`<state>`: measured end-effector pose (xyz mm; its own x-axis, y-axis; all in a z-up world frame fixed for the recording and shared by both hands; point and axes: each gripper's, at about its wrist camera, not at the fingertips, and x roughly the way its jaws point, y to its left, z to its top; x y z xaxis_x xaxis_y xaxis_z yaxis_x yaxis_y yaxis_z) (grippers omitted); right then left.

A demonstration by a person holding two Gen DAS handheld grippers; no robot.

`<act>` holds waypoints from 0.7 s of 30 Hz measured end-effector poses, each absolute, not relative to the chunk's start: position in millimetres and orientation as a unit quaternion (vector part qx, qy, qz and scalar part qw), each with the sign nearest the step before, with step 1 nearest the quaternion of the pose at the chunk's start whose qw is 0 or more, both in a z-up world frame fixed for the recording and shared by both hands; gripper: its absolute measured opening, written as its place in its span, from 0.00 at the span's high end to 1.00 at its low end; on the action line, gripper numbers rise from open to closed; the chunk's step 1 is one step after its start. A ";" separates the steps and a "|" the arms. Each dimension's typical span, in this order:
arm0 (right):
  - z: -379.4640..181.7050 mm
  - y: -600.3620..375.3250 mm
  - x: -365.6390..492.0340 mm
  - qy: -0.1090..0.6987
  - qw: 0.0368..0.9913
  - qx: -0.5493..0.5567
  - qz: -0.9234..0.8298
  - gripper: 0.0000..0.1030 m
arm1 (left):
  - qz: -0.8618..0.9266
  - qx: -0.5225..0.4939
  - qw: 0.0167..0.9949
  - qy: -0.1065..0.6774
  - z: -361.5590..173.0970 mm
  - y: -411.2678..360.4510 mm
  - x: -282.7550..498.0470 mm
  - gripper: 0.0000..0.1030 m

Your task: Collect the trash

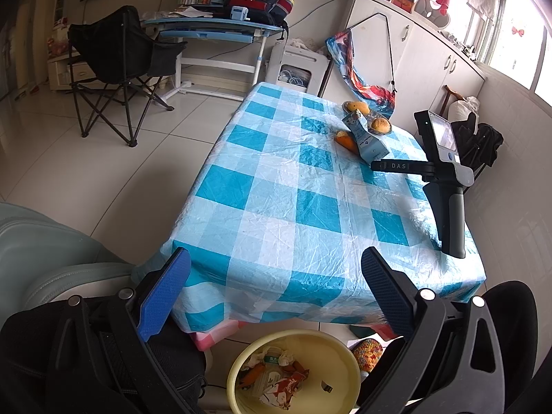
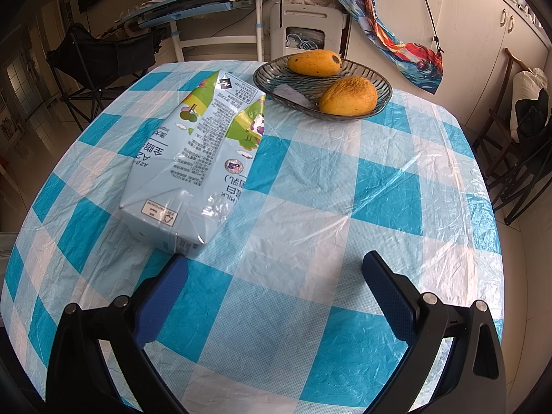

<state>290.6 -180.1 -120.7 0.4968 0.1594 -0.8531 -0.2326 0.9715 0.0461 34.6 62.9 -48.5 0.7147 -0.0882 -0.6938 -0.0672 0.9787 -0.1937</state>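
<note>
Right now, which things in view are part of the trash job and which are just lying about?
Part of the job:
- flattened milk carton lying on the table
- yellow bin on the floor, already holding wrappers
- right gripper, open, near the carton
- left gripper, open, above the bin

Lying about:
- glass dish with two mangoes
- folding chair
- desk with backpack

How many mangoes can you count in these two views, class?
3: two mangoes in the glass dish, one at its far side, one nearer; a third on the tablecloth behind the milk carton, partly hidden.
</note>
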 end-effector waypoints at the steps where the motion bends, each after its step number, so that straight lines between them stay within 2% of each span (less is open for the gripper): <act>1: -120.7 -180.1 290.6 0.489 0.864 -0.037 0.113 0.07 | -0.005 -0.103 0.920 0.378 -48.6 61.5 34.1 0.07; 21: -120.7 -180.1 290.6 0.489 0.864 -0.037 0.113 0.07 | -0.002 -0.111 0.917 0.382 -43.5 70.6 36.9 0.07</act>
